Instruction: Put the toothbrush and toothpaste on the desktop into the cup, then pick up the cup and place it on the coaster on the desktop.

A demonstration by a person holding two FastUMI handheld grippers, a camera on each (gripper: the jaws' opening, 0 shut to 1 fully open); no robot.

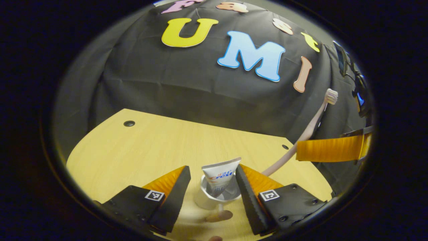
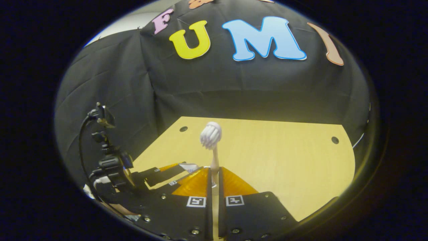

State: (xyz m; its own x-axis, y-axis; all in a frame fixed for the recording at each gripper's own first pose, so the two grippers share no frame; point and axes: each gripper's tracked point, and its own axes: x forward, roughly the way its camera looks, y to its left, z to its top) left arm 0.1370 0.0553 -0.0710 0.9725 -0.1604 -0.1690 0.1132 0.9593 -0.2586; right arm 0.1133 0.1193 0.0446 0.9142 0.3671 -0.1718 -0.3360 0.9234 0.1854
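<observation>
In the left gripper view the left gripper (image 1: 213,182) stands wide open, its fingers either side of the white cup (image 1: 214,197) on the wooden desktop (image 1: 140,150), gripping nothing. The toothpaste (image 1: 220,175) stands in the cup, crimped end up. To the right, the right gripper (image 1: 329,149) carries the toothbrush (image 1: 309,129) above the desktop. In the right gripper view its fingers (image 2: 205,182) are clamped on the handle, bristles up and away.

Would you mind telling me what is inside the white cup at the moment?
The toothpaste stands in the cup, its crimped end sticking up above the rim. The cup's wall hides its lower end. The toothbrush is clamped in the right claw.
</observation>
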